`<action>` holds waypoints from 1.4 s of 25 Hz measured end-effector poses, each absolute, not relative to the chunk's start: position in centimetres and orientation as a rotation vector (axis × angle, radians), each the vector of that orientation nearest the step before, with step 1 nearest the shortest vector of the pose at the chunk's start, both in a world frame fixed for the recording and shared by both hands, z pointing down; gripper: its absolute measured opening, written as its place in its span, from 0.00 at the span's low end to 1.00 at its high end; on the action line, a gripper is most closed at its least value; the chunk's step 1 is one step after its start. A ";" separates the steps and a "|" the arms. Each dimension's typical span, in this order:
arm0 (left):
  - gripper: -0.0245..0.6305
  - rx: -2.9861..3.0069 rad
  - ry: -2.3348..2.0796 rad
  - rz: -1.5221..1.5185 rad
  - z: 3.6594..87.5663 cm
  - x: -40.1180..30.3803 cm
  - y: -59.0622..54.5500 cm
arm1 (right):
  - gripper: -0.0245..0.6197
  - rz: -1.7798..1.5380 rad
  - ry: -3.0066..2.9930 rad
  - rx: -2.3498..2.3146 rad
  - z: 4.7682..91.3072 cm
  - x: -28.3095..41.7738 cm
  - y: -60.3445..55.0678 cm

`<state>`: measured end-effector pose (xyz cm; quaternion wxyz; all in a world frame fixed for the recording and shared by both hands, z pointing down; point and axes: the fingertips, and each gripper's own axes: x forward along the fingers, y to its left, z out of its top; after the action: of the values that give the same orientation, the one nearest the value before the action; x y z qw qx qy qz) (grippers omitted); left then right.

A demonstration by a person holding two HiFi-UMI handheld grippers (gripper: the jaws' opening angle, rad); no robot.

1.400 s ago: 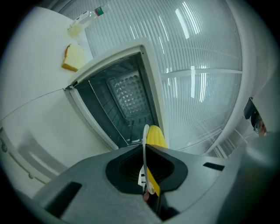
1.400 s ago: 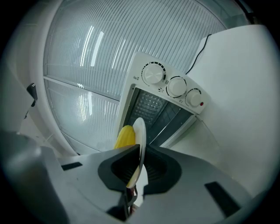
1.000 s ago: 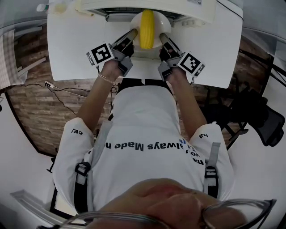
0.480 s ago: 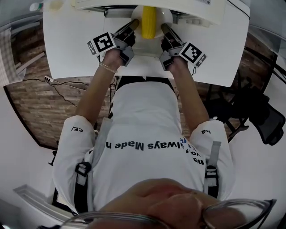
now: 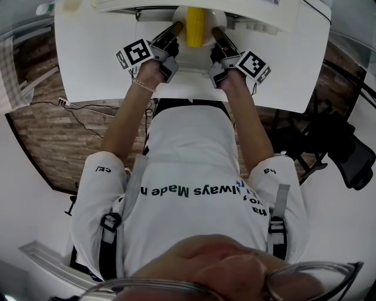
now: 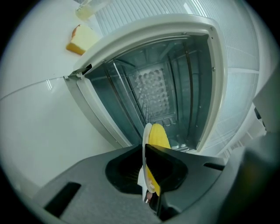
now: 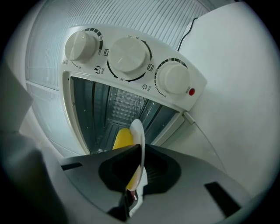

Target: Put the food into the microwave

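Observation:
A yellow corn cob (image 5: 195,26) lies on a white plate (image 5: 215,19) at the mouth of the white microwave (image 5: 276,14), whose door is open. My left gripper (image 5: 175,29) is shut on the plate's left rim and my right gripper (image 5: 215,32) on its right rim. In the left gripper view the plate (image 6: 145,140) stands edge-on between the jaws, with the corn (image 6: 158,136) beyond it and the metal cavity (image 6: 153,87) ahead. The right gripper view shows the plate (image 7: 138,131), the corn (image 7: 123,138) and the cavity under three knobs (image 7: 129,57).
The microwave stands on a white table (image 5: 88,53). A yellow-orange block (image 6: 83,38) and a clear cup (image 6: 86,8) sit on the table left of the microwave. A cable (image 7: 188,30) runs behind it on the right. Wire racks line the cavity walls.
Both grippers have carried the plate with the corn forward, so its far edge now sits further under the microwave's top.

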<state>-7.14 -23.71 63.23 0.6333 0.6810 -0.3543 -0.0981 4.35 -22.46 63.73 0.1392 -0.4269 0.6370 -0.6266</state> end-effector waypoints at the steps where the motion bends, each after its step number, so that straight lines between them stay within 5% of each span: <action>1: 0.07 1.554 -0.815 -0.230 63.3 -7.2 -23.8 | 0.08 -1.817 1.826 -1.234 63.8 4.3 -22.5; 29: 0.06 1.439 -0.809 -0.449 62.6 -7.2 -23.8 | 0.08 -1.814 1.699 -1.175 63.3 3.5 -26.3; 35: 0.06 1.410 -0.829 -0.464 62.8 -7.3 -24.5 | 0.14 -1.830 1.721 -1.145 62.9 2.7 -25.0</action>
<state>-7.32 -24.55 62.79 0.6598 0.6232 -0.3664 -0.2051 2.74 -25.04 62.88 0.1895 -0.4073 0.6120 -0.6509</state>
